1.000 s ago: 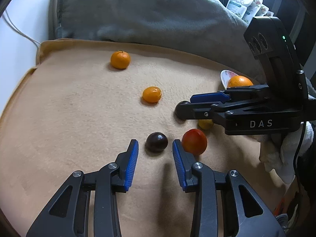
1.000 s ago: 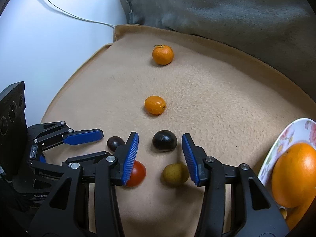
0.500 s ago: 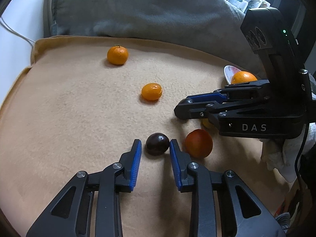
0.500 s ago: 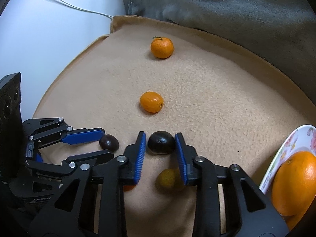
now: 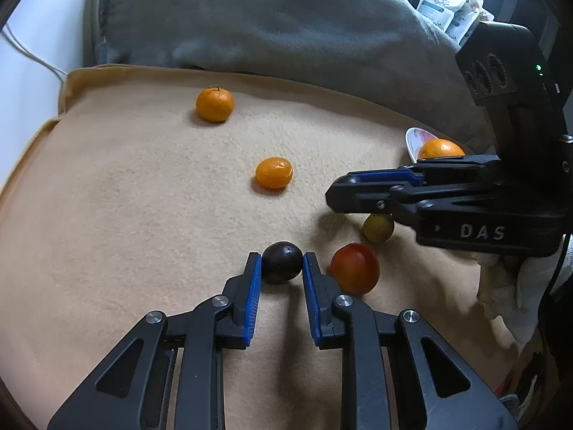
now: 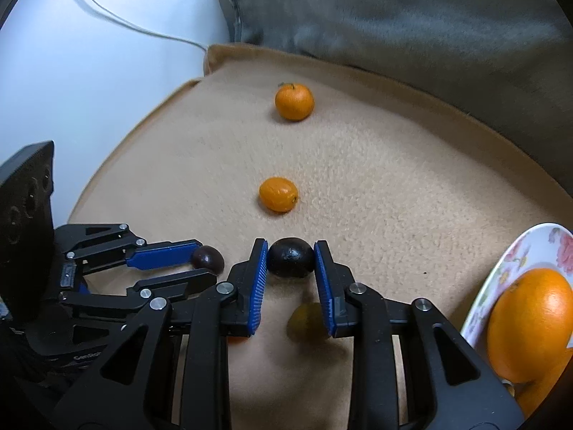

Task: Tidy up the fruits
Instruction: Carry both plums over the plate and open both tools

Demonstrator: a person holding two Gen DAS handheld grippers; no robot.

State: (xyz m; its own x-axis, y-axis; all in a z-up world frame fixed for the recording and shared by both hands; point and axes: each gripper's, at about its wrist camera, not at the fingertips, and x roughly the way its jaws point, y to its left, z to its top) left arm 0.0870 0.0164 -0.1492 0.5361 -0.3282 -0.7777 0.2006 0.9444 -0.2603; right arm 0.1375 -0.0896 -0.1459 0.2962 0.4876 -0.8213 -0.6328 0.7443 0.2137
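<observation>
Left wrist view: a tan fleece blanket (image 5: 143, 193) covers a soft, cushion-like surface, its hemmed edge folded at the far left. Behind it lies a rumpled grey blanket (image 5: 268, 25), and a white wall (image 5: 32, 18) with a thin white cable (image 5: 21, 50) shows at the far left. Printed pouches (image 5: 447, 3) sit in the far right corner.

The left gripper (image 5: 282, 267) is clenched on a dark purple plum (image 5: 282, 265), which rests on the tan blanket near the camera; both blue pads press its sides. Its jaws have just been closing. Just right of the plum sits a red fruit (image 5: 354, 268), with a small yellow-green fruit (image 5: 376, 227) beyond that, partly under the right gripper's body.

Right wrist view: the right gripper (image 6: 290, 259) is clamped on a black round fruit (image 6: 290, 258), also resting on the blanket, pads against both sides. Its jaws have just been closing too.

Two tangerines lie farther off on the blanket: a nearer tangerine (image 5: 274, 177) at centre, and a far tangerine (image 5: 215, 104) with a stem. At the right edge a floral plate (image 6: 501, 272) holds a large orange (image 6: 530, 322).
</observation>
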